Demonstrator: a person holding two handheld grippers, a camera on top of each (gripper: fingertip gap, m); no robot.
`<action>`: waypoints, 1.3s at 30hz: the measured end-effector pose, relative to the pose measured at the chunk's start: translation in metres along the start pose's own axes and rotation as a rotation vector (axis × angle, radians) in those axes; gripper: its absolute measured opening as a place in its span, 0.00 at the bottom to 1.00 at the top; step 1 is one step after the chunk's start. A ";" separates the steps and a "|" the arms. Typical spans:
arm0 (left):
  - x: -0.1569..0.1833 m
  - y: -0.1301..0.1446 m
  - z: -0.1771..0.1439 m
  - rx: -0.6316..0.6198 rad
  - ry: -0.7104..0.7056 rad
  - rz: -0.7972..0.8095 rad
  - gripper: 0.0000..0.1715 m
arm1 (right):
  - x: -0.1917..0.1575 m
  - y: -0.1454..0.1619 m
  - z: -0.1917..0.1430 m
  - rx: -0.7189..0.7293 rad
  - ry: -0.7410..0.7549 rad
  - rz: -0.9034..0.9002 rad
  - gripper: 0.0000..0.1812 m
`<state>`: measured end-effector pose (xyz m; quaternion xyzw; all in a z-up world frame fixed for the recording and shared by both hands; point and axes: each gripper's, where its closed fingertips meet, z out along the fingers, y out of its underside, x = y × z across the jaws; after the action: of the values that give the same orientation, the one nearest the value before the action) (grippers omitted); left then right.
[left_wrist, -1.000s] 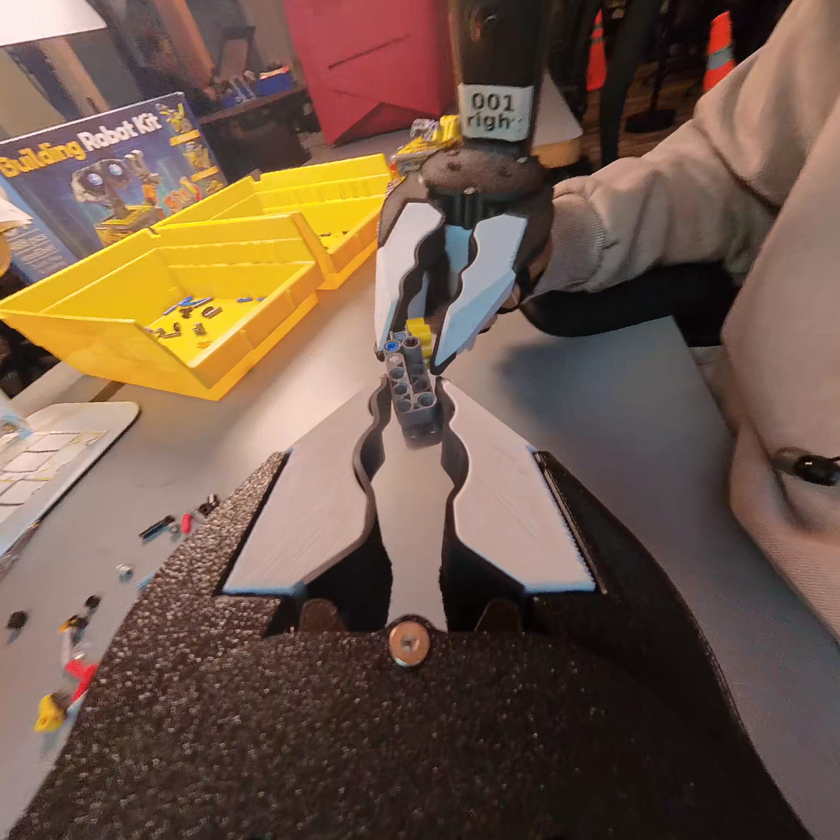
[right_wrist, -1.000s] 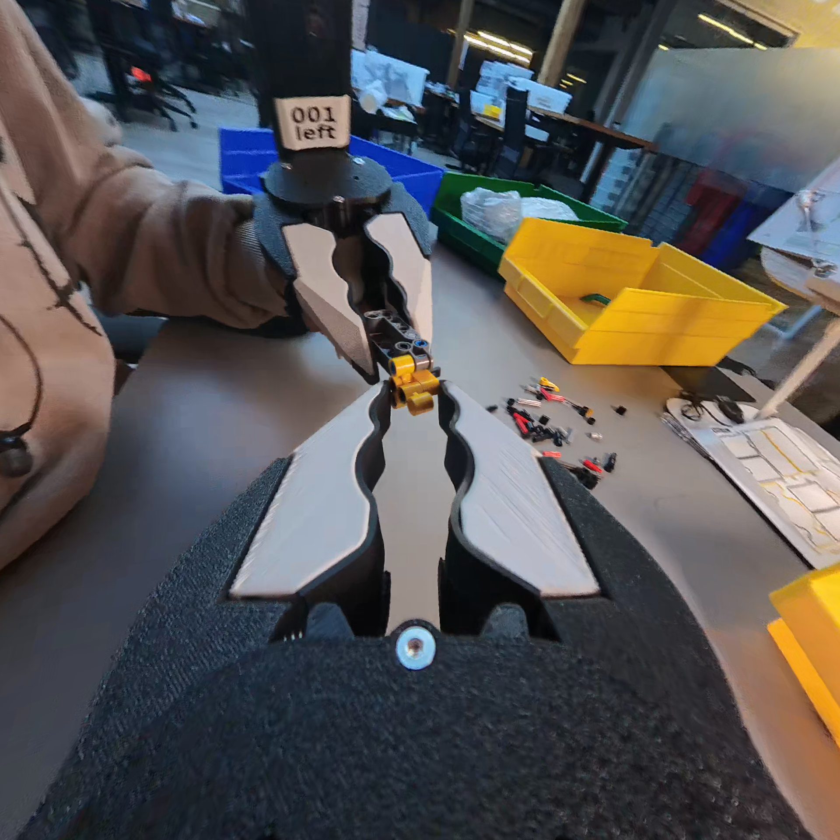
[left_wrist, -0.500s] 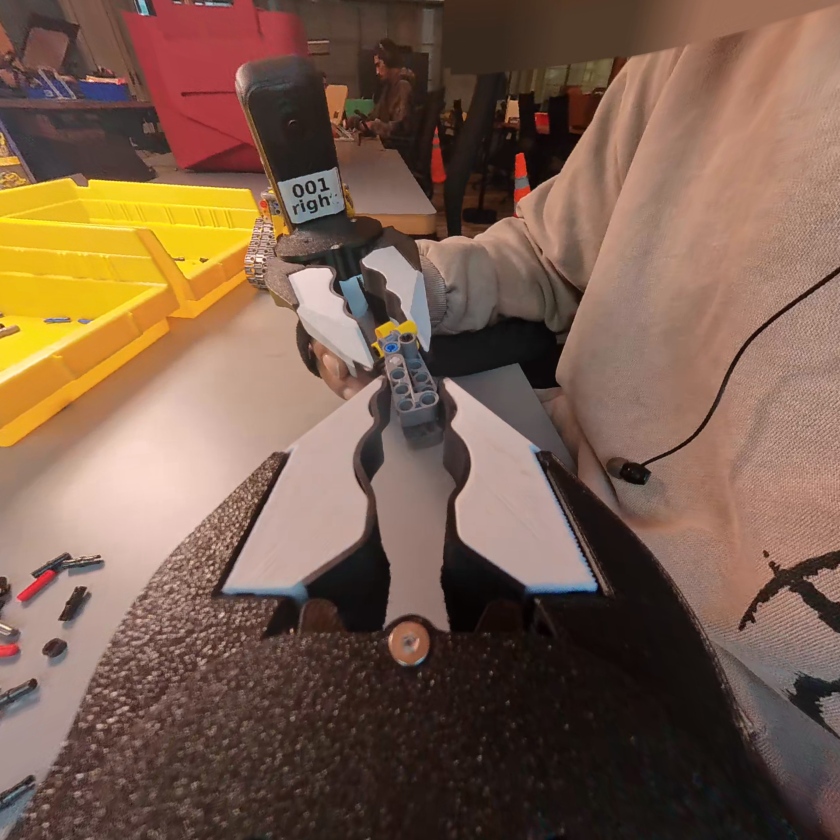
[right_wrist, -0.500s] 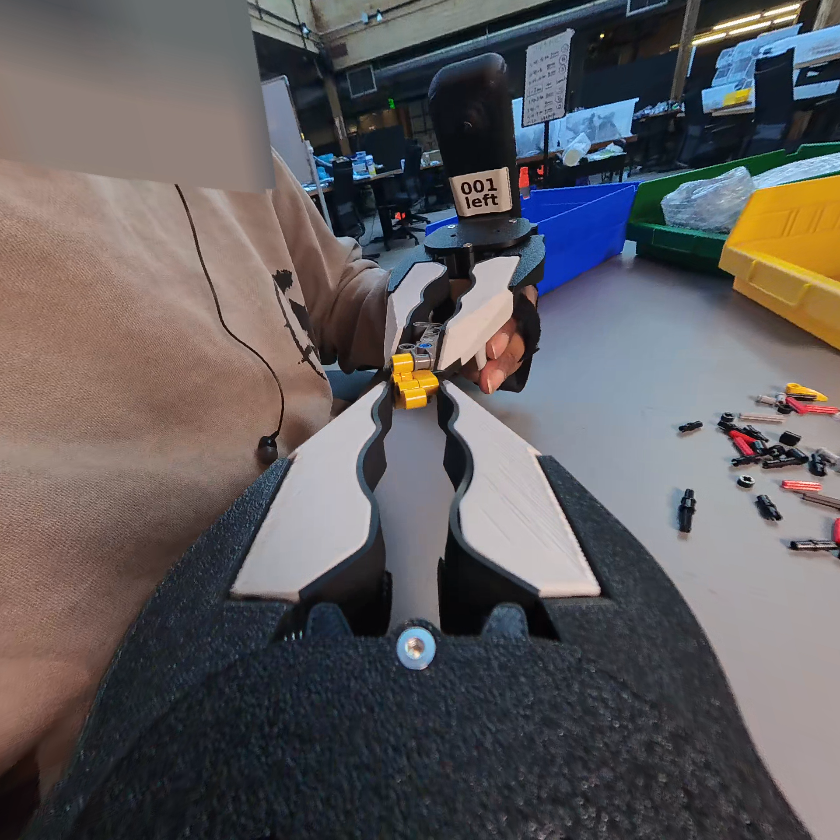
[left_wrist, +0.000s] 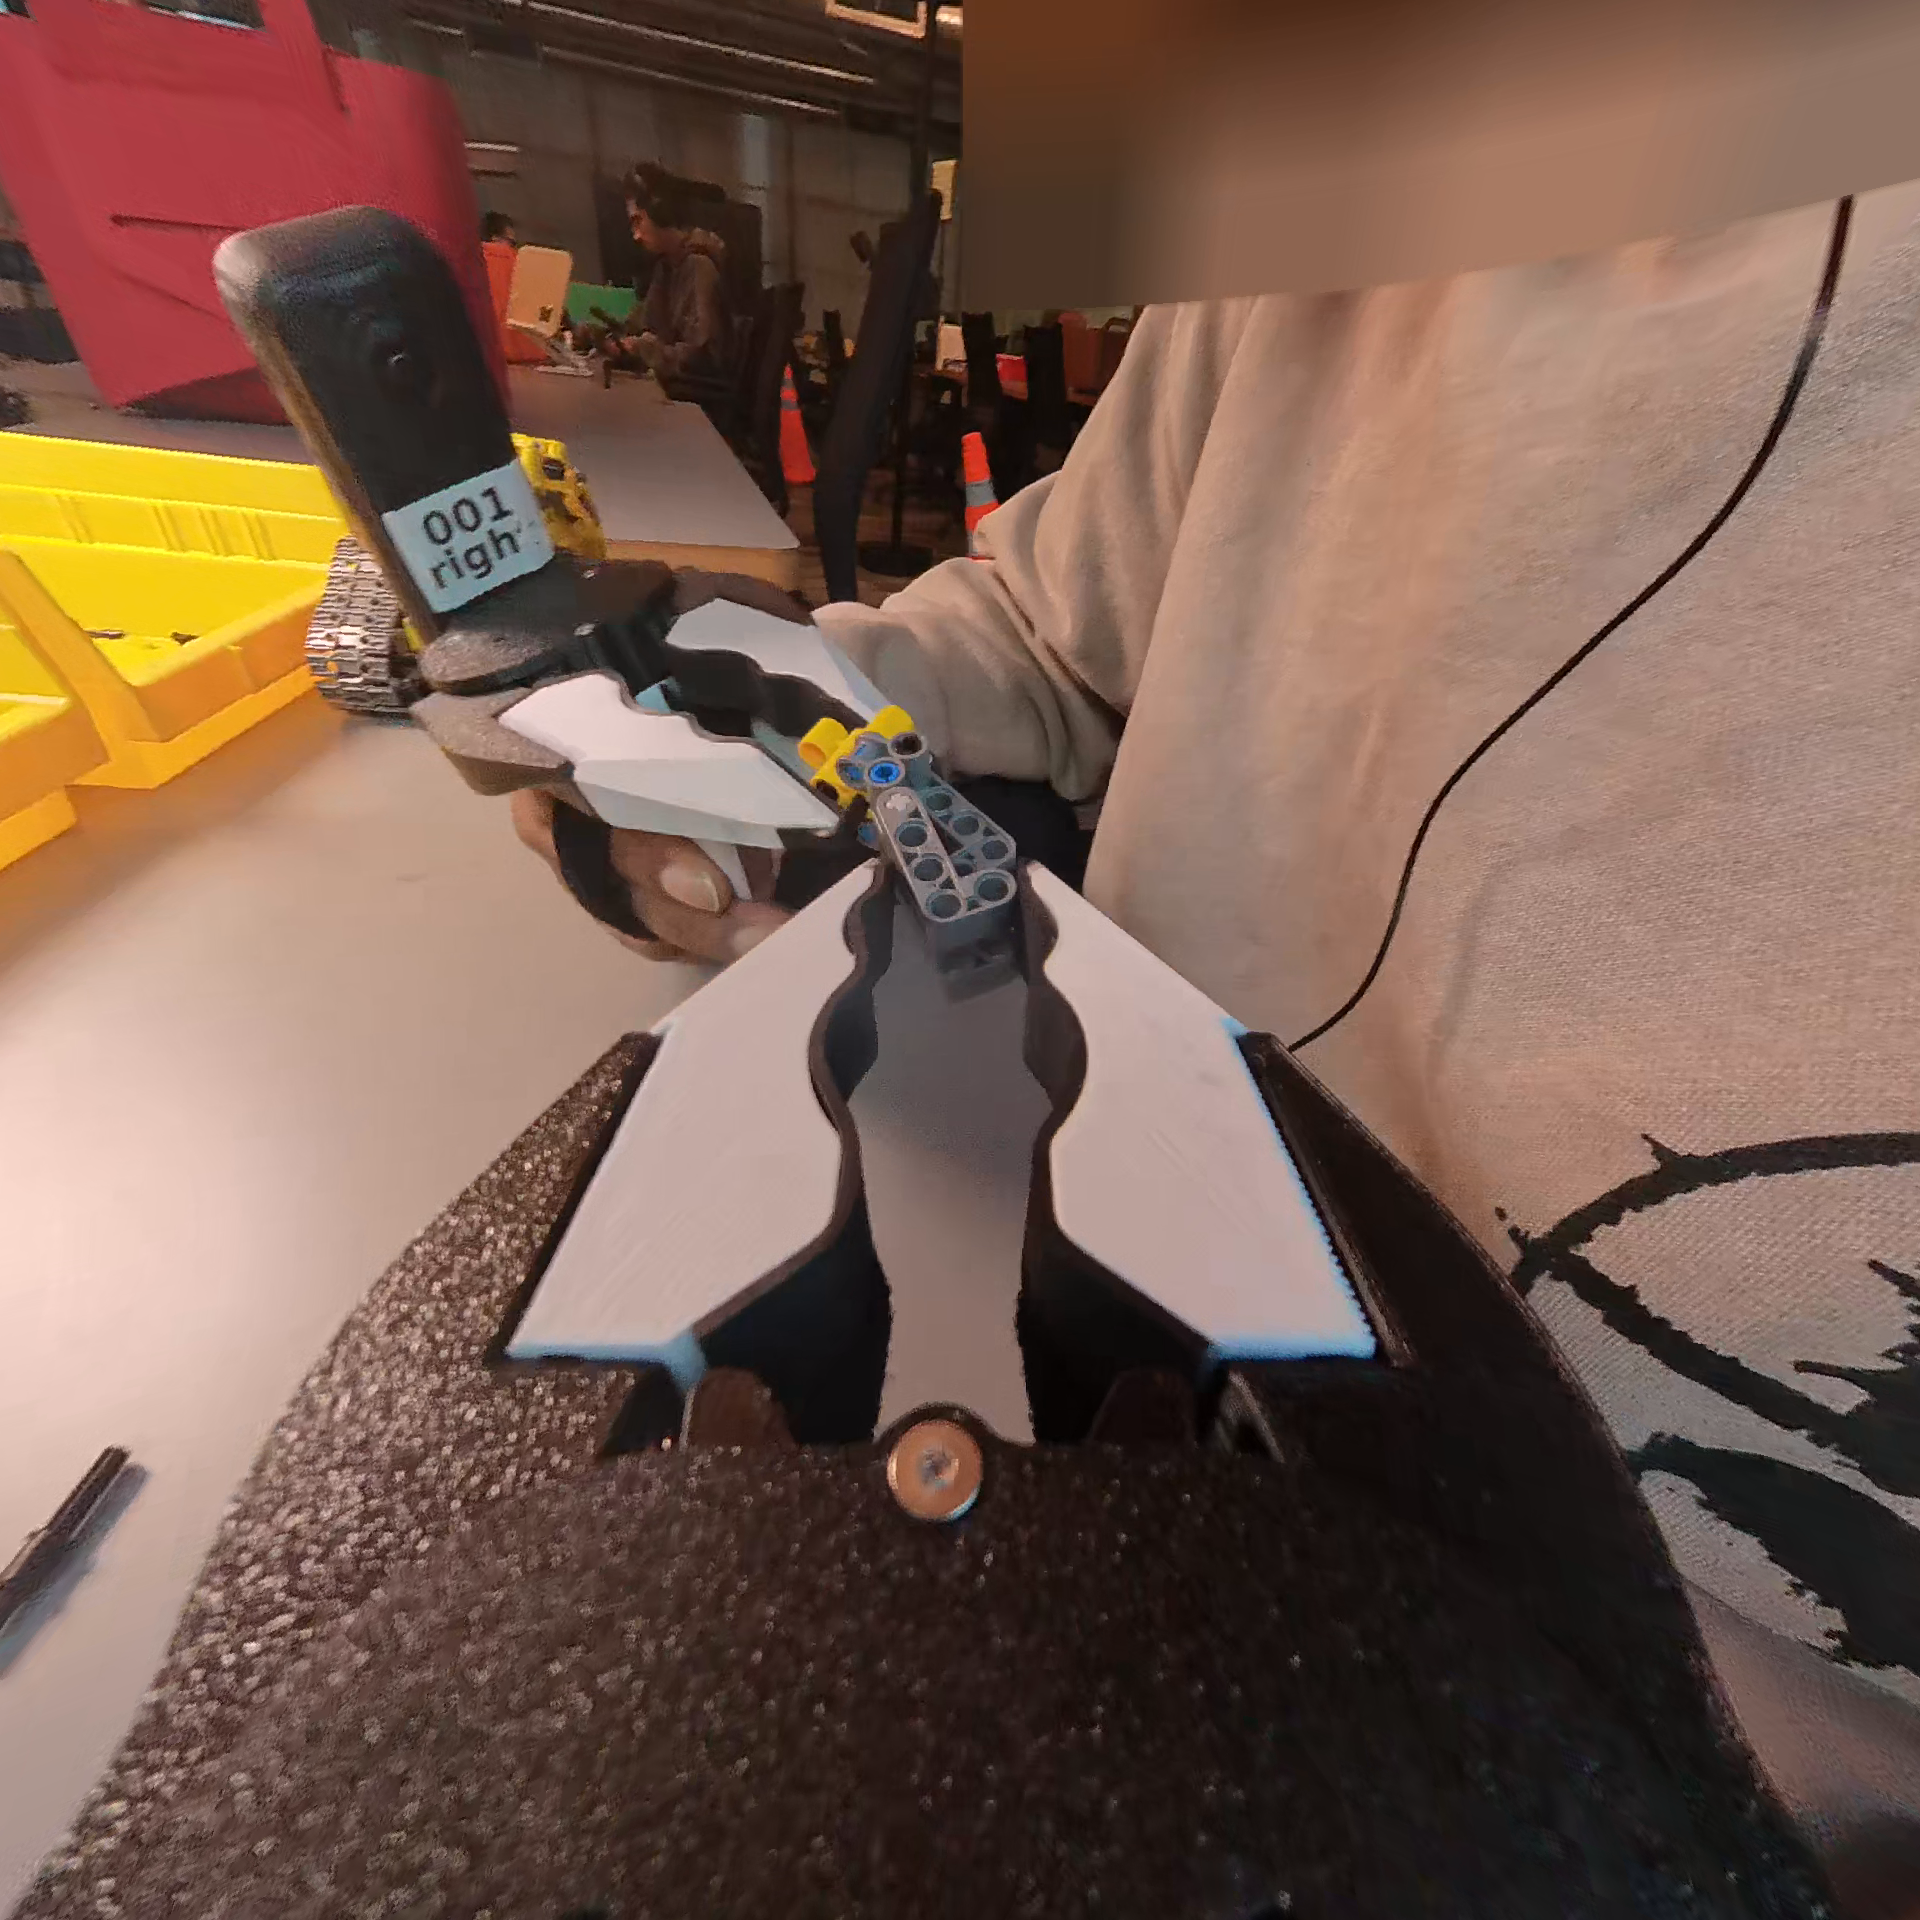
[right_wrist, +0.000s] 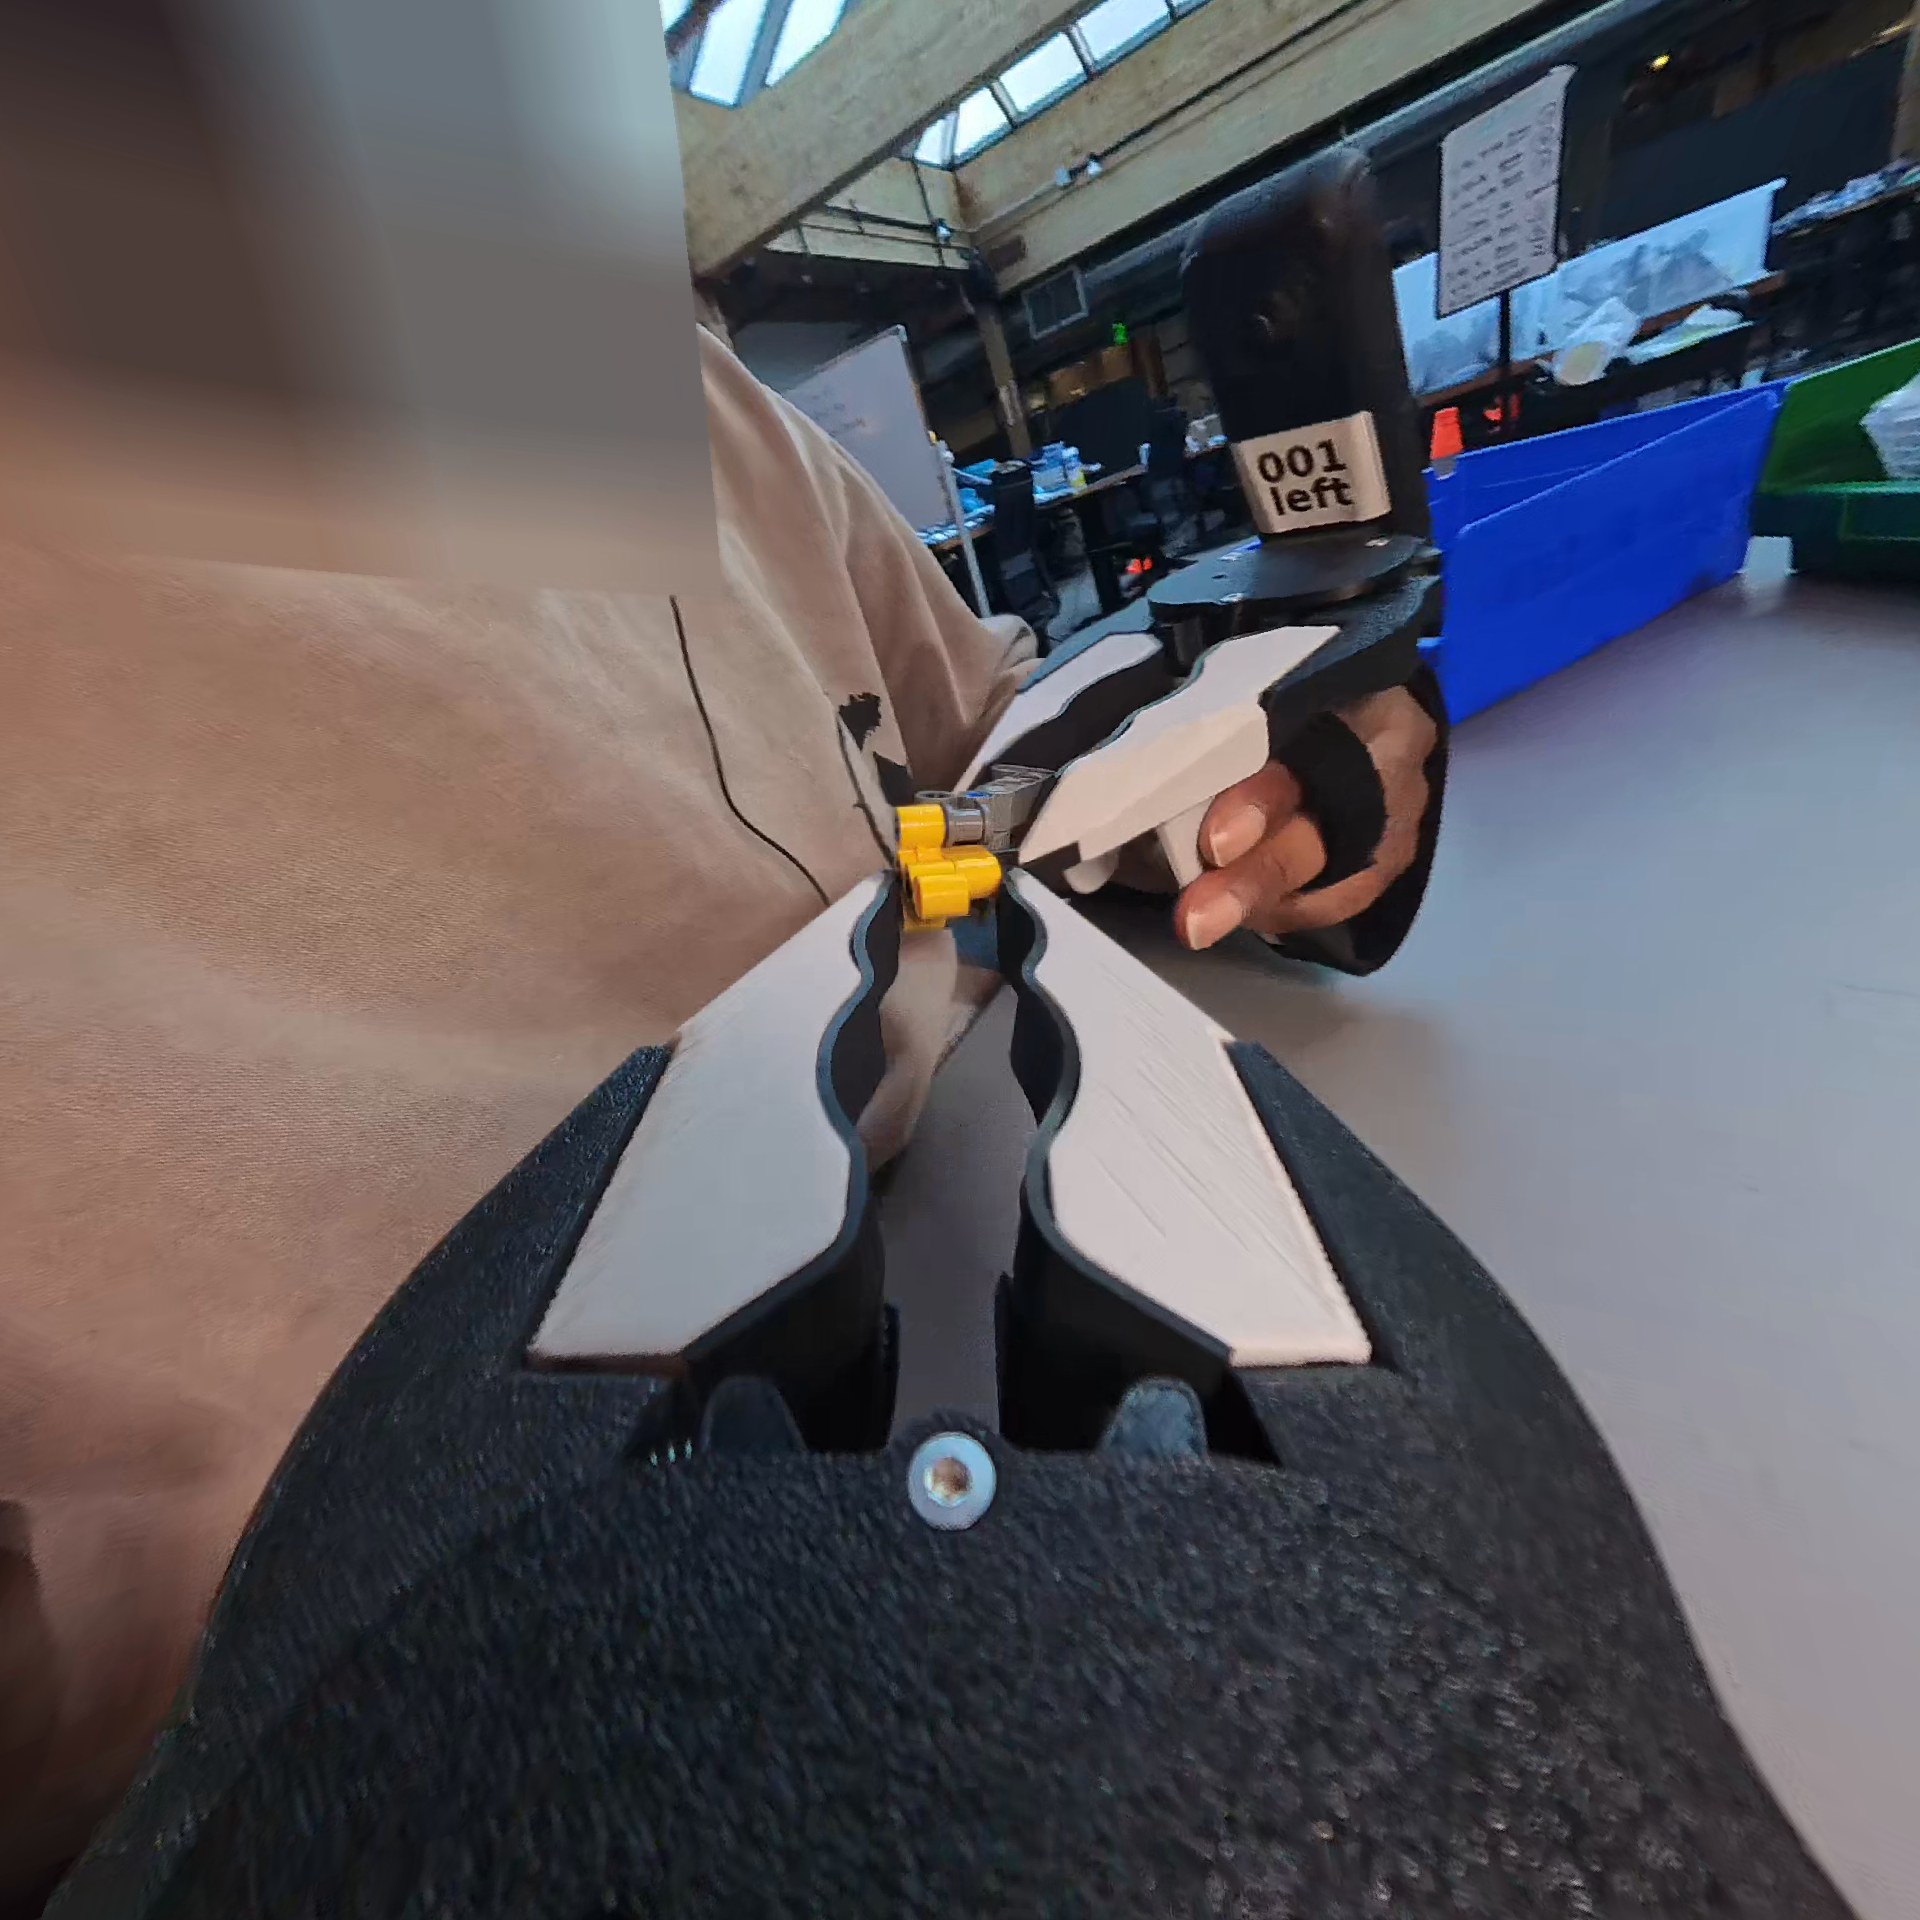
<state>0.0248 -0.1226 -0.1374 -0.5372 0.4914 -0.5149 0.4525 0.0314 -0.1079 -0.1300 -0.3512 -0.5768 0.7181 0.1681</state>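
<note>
My left gripper (left_wrist: 951, 883) is shut on a grey perforated beam (left_wrist: 958, 854), held in the air close to a person's beige sweatshirt (left_wrist: 1455, 727). My right gripper (right_wrist: 945, 891) is shut on a small yellow connector piece (right_wrist: 935, 873). The yellow piece (left_wrist: 831, 743) meets the far end of the grey beam at a blue pin (left_wrist: 883, 772). The two grippers face each other tip to tip. The right gripper (left_wrist: 857, 774) shows tilted on its side in the left wrist view. The left gripper (right_wrist: 992, 816) shows in the right wrist view with the grey beam (right_wrist: 997, 805).
Yellow bins (left_wrist: 156, 623) and a yellow tracked model (left_wrist: 353, 644) stand on the grey table (left_wrist: 260, 987). A blue bin (right_wrist: 1600, 561) and a green bin (right_wrist: 1849, 468) stand farther off. A black pin (left_wrist: 62, 1538) lies near the table's edge. A thin black cable (left_wrist: 1558, 675) hangs on the sweatshirt. Both grippers' tips are close together, under 4 cm apart. Left tips and right tips are each some 20 cm from the black pin (left_wrist: 62, 1538).
Both grippers have risen off the table and swung toward the person's torso, with the joined grey and yellow pieces still between them. The right gripper has tilted onto its side.
</note>
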 end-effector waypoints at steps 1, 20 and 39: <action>0.004 -0.001 0.001 0.007 0.026 -0.008 0.13 | -0.004 0.000 0.002 0.009 -0.032 0.022 0.09; -0.081 -0.010 -0.042 0.186 -0.323 -0.357 0.13 | 0.077 -0.035 -0.051 0.123 0.570 -0.150 0.20; -0.084 0.029 -0.031 -0.214 -0.531 0.077 0.12 | 0.087 -0.001 -0.024 -0.098 0.653 -0.121 0.31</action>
<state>-0.0065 -0.0413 -0.1734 -0.6788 0.4273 -0.2842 0.5253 -0.0125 -0.0343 -0.1582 -0.5357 -0.5460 0.5279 0.3692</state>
